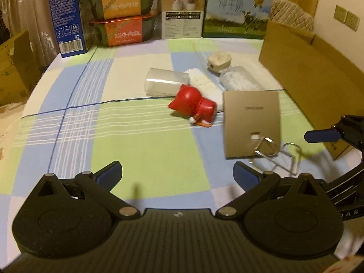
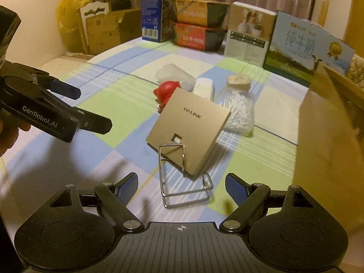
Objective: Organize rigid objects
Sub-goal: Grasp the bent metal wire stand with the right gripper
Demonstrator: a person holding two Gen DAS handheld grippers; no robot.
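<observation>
A gold TP-LINK panel [image 2: 193, 127] rests tilted against a wire stand [image 2: 171, 145] on the checked cloth. Behind it lie a red figurine [image 2: 167, 91], a clear cup [image 2: 175, 75] on its side, a white block [image 2: 203, 87] and a cork-lidded jar [image 2: 238, 104] of white bits. My right gripper [image 2: 182, 186] is open just short of the stand's base, touching nothing. My left gripper [image 1: 177, 175] is open over bare cloth, with the figurine [image 1: 193, 104] and panel [image 1: 251, 118] ahead to its right. The left gripper [image 2: 94, 108] also shows at the left of the right wrist view.
An open cardboard box [image 1: 302, 75] stands at the right edge of the table. Along the back stand a blue carton [image 1: 68, 16], two stacked meal trays [image 1: 122, 16], a white box [image 1: 182, 11] and a milk box [image 1: 234, 11]. More cartons [image 2: 102, 29] sit beyond the table.
</observation>
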